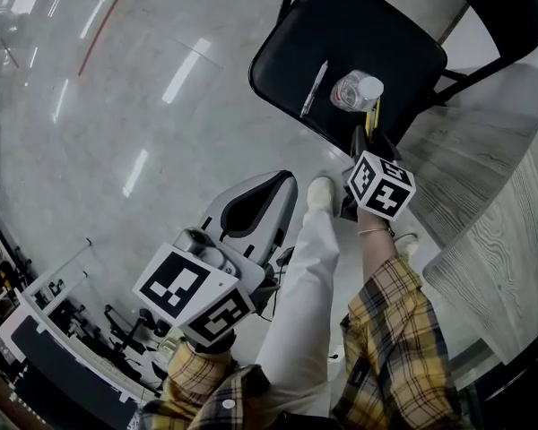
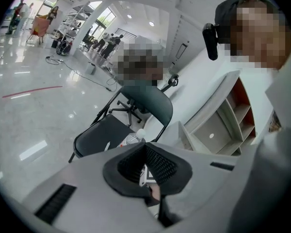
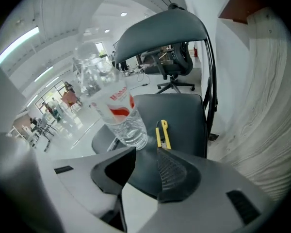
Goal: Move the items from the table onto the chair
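A black folding chair (image 1: 359, 34) stands ahead of me. On its seat are a clear water bottle (image 1: 357, 90) standing upright, a silver pen (image 1: 314, 88) to its left and a yellow-handled tool (image 1: 374, 116) at the near edge. My right gripper (image 1: 371, 141) hovers at the seat's near edge, open, with nothing between its fingers. In the right gripper view the bottle (image 3: 114, 106) stands just beyond the jaws (image 3: 145, 152), beside the yellow tool (image 3: 162, 132). My left gripper (image 1: 273, 186) is shut and empty, held lower left over the floor. In the left gripper view its jaws (image 2: 145, 152) point toward the chair (image 2: 106, 135).
A grey wood-grain table (image 1: 484, 177) curves along the right side, close to the chair. A person's white trouser leg and shoe (image 1: 318, 195) are between the grippers. An office chair (image 3: 172, 62) stands behind the folding chair; shiny floor (image 1: 117, 106) lies to the left.
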### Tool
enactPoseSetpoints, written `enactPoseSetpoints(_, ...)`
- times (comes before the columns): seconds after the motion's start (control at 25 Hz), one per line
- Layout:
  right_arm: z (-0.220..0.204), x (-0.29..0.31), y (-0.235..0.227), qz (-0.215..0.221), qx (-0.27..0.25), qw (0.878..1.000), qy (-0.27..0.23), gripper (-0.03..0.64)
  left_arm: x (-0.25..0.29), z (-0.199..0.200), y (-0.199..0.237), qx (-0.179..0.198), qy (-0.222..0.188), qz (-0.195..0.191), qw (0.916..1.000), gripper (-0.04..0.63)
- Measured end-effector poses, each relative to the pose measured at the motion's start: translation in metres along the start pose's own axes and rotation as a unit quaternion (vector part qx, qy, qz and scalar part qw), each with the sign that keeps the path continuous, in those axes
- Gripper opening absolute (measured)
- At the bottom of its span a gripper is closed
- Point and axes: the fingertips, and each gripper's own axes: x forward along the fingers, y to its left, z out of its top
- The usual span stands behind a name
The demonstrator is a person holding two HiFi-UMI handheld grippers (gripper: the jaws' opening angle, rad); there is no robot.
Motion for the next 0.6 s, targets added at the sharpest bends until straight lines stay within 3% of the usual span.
enactPoseSetpoints(0.32, 0.019, -0.099, 0.083, 0.097, 0.010, 0.995, -0.026, 0.130, -0.018, 0.037, -0.042, 0.035, -0.034, -0.010, 0.9988, 0.003)
enactPoseSetpoints(0.6, 0.106, -0.226, 0.118, 0.188, 0.028, 0.976, -0.104, 0.130, -0.029, 0.084, -0.108, 0.086, -0.062, -0.040, 0.9935, 0.003)
